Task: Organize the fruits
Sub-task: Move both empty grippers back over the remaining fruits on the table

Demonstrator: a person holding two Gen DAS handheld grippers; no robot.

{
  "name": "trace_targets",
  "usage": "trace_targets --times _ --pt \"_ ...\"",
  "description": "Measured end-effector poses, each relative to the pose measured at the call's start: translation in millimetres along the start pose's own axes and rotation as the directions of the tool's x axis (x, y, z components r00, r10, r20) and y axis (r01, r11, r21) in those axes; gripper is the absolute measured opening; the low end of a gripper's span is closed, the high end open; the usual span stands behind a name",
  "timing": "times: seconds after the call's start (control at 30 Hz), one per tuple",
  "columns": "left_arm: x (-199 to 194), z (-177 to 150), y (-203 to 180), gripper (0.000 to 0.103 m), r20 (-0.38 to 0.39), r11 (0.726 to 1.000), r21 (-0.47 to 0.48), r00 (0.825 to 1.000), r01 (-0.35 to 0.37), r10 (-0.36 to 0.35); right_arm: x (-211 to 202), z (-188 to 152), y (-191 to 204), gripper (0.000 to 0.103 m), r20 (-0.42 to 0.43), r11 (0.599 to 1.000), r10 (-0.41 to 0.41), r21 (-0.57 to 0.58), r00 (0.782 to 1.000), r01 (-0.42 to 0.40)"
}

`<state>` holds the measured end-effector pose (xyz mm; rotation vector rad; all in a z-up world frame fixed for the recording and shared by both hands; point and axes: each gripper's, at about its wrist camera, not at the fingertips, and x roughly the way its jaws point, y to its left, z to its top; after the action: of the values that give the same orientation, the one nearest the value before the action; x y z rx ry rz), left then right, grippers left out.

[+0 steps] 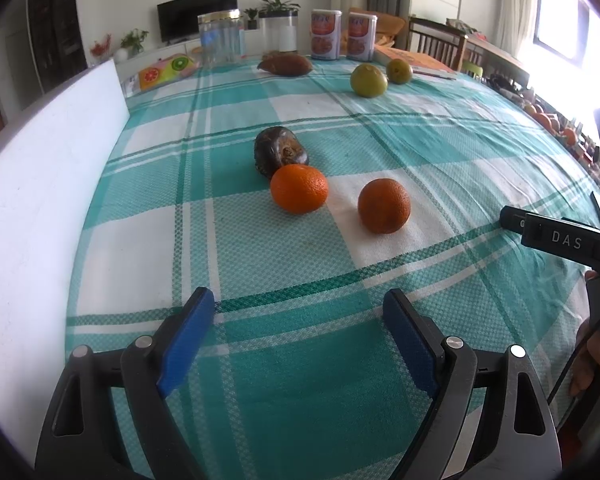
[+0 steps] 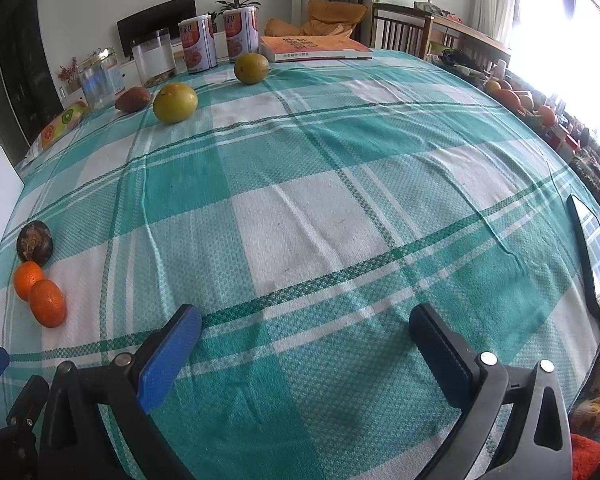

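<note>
Two oranges point(image 1: 299, 188) point(image 1: 384, 205) lie side by side on the checked tablecloth, with a dark brown fruit point(image 1: 281, 152) touching the left one from behind. Two yellow-green fruits point(image 1: 368, 80) point(image 1: 399, 71) and a reddish-brown fruit point(image 1: 285, 65) lie at the far end. My left gripper point(image 1: 300, 324) is open and empty, short of the oranges. My right gripper point(image 2: 306, 344) is open and empty over bare cloth; the oranges point(image 2: 47, 303) point(image 2: 27, 279) and dark fruit point(image 2: 34, 240) are far to its left, the yellow-green fruits point(image 2: 175, 102) point(image 2: 251, 68) far ahead.
A white board point(image 1: 40, 184) stands along the table's left edge. Jars point(image 1: 221, 36), two cans point(image 1: 326, 34) and a book point(image 2: 314, 49) stand at the far end. A phone point(image 2: 594, 256) lies near the right edge. The right gripper's body point(image 1: 556, 240) shows at right.
</note>
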<state>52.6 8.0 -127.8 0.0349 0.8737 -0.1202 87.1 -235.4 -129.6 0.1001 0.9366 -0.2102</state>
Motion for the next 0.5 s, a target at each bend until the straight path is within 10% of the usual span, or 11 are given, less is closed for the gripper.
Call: trace_targets --times 0.5 --pt "-0.1 -0.1 -0.7 0.088 0.000 1.000 0.001 1.000 -0.001 0.001 1.1 -0.8 0.8 0.103 -0.002 1.000 -0.004 -0.004 1.000 0.004"
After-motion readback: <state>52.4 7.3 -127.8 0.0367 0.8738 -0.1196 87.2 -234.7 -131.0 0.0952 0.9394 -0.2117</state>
